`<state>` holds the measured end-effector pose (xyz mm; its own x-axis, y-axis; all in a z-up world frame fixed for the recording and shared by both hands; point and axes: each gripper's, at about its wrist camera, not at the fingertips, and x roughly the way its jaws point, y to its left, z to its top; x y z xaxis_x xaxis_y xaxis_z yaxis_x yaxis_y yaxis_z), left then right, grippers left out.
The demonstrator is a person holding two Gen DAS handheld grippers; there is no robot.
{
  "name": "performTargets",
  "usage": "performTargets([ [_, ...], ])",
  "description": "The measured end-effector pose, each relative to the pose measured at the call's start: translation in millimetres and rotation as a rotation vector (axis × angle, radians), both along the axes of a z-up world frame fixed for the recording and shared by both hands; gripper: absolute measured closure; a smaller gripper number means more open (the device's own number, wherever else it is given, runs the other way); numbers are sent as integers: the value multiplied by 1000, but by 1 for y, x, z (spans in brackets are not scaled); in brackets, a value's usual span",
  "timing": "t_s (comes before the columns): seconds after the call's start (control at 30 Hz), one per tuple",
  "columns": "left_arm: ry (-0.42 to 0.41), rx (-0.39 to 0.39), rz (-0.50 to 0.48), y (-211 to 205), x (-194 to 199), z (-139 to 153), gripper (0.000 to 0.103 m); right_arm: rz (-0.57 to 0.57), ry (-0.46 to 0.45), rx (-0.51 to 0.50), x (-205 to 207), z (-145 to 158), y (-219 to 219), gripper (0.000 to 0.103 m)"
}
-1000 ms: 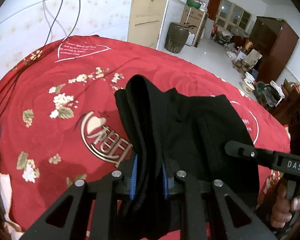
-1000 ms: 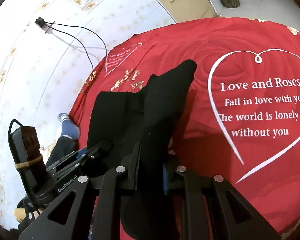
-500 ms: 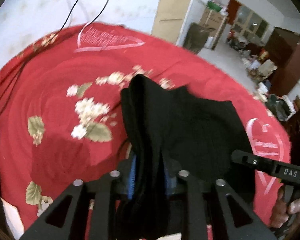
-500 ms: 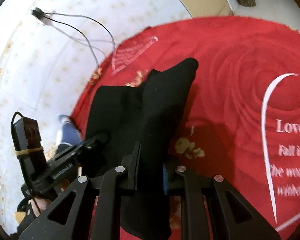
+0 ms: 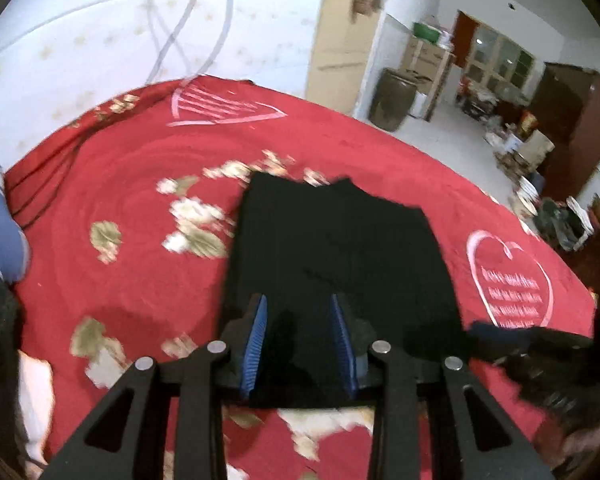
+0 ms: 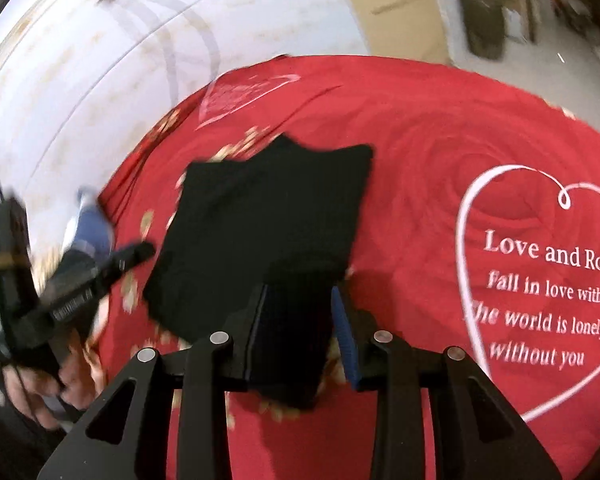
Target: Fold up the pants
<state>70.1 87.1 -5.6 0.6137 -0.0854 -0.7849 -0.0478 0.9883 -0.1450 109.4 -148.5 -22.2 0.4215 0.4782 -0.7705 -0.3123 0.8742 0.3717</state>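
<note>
Both claws' jaws have just been opening. The left claw (image 5: 298, 340) stands apart over the near edge of the pants (image 5: 336, 240), pads clear. The right claw (image 6: 300, 332) is parted too, with cloth between the jaws and one pad bare. The pants lie folded flat on the bed (image 5: 140, 280). If cloth snags on a pad, the fold could be dragged open. Only the right view shows the printed verse (image 6: 548, 296); only the left shows the room's cabinet (image 5: 576, 128).

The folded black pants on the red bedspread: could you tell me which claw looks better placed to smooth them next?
Probably the left claw: it sits squarely over the black pants; the right claw straddles only one corner.
</note>
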Motion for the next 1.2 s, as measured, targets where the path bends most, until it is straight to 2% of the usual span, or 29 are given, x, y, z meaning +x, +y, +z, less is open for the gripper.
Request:
performTargets([
  [0.03, 21, 6, -7, -5, -2, -6, 68, 20, 12, -19, -5, -5, 5, 78],
  [0.1, 78, 16, -16, -11, -5, -23, 69, 50, 38, -95, -11, -19, 13, 79],
  [0.17, 108, 33, -18, -12, -6, -32, 69, 63, 20, -116, -14, -21, 13, 79],
  [0.33, 101, 22, -8, -7, -7, -31, 69, 59, 39, -135, -10, -16, 8, 79],
  [0.47, 98, 38, -1, -7, -6, -24, 69, 43, -1, -98, -10, -3, 4, 79],
  [0.53, 89, 33, 9, -7, -4, -20, 69, 39, -10, -83, 3, 2, 5, 79],
  [0.63, 69, 34, 25, -4, 1, -15, 69, 30, -4, -99, 26, -1, 8, 79],
  [0.73, 100, 38, 37, -2, 8, -26, 69, 17, -9, -100, 47, -4, 6, 79],
  [0.87, 106, 83, 23, -7, 9, -33, 69, 17, 19, -133, 61, -21, 4, 79],
  [1.03, 105, 75, 36, -6, 5, -28, 69, -3, 21, -129, 48, -13, -1, 79],
  [1.2, 88, 80, 39, -10, -6, -17, 69, 24, 6, -105, 5, -2, 3, 79],
])
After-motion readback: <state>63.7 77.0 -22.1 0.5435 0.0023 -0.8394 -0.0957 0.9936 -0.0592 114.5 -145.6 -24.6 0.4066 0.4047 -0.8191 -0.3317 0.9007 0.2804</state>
